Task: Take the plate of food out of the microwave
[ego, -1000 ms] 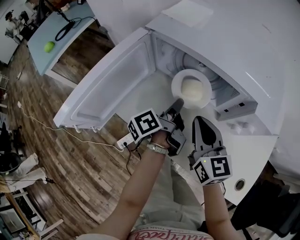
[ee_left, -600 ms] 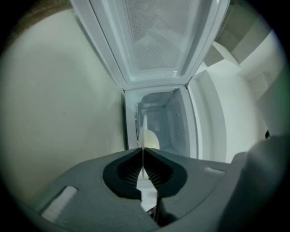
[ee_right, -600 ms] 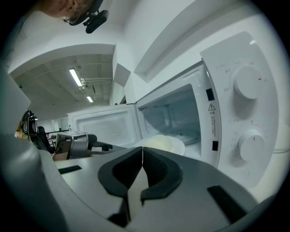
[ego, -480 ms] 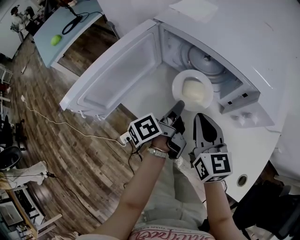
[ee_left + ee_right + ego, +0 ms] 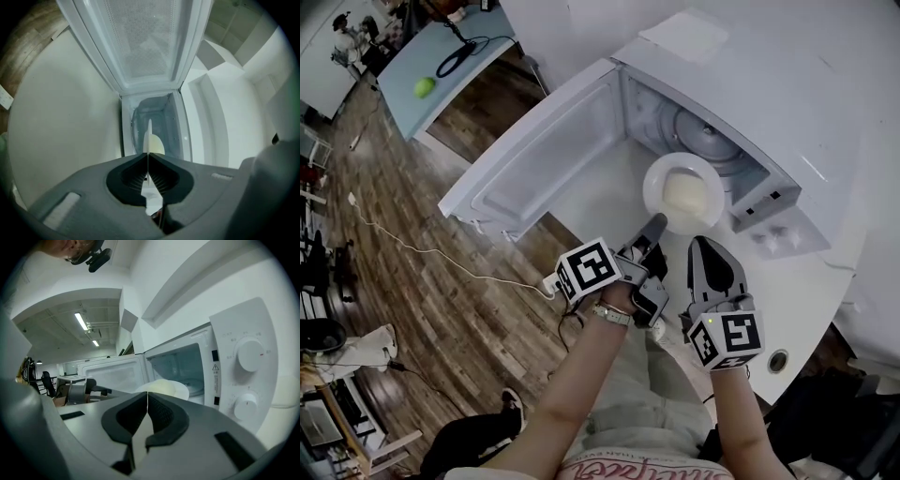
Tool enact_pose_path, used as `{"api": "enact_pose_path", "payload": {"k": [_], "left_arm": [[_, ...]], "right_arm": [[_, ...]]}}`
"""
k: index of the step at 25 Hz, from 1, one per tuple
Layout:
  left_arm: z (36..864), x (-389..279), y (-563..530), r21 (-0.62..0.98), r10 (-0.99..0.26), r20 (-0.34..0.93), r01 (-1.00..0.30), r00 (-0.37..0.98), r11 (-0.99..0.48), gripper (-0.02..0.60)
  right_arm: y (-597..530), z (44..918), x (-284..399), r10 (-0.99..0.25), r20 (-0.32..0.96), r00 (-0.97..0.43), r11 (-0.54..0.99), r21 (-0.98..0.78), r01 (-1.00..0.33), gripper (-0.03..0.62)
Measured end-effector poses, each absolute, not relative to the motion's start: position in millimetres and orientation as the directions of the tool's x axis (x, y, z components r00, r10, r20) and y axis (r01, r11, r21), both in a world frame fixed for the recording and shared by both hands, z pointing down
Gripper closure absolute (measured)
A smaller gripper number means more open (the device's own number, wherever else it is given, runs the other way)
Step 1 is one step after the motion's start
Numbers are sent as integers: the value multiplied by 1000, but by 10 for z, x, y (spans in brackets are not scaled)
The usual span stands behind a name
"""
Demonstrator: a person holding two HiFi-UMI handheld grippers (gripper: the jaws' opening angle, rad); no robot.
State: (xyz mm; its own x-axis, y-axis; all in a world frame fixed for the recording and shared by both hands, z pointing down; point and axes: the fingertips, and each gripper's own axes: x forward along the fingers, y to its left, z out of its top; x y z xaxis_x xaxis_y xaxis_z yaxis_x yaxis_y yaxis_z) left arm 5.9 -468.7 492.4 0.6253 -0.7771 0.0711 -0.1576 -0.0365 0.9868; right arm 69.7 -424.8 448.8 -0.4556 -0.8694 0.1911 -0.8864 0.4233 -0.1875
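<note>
- The step in hand, as I judge it, is the pull-out: the round white plate (image 5: 652,186) with its pale mound of food (image 5: 684,192) sits at the mouth of the white microwave (image 5: 750,103). It is clear of the glass turntable (image 5: 712,141) deeper inside, but not yet out past the front.
- The left gripper (image 5: 655,223) has its jaws pinched narrow on the plate's near rim. In the left gripper view the rim runs edge-on straight between the pads, and the food shows just beyond them.
- The right gripper (image 5: 701,242) has its jaws closed together with nothing between them. In the right gripper view the plate lies flat just past the tips, while the jaws meet on an upright line, so they cannot be pinching the rim. Whether the tips touch the plate from below I cannot tell.
- The hinged white door (image 5: 544,159) stands wide open on the left, well apart from the plate's way out.
- The next move probably calls for drawing the plate level toward the person, since one rim grip could let it tip and slide the food off.
- It then needs setting down on the white counter (image 5: 811,295).
</note>
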Motion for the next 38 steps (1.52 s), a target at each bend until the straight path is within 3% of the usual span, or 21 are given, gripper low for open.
{"api": "enact_pose_path", "payload": {"k": [38], "left_arm": [[3660, 5, -4196, 993, -799, 10, -101, 601, -63, 566]], "right_arm": [[-3917, 3151, 1203, -903, 40, -427, 413, -189, -891, 582]]}}
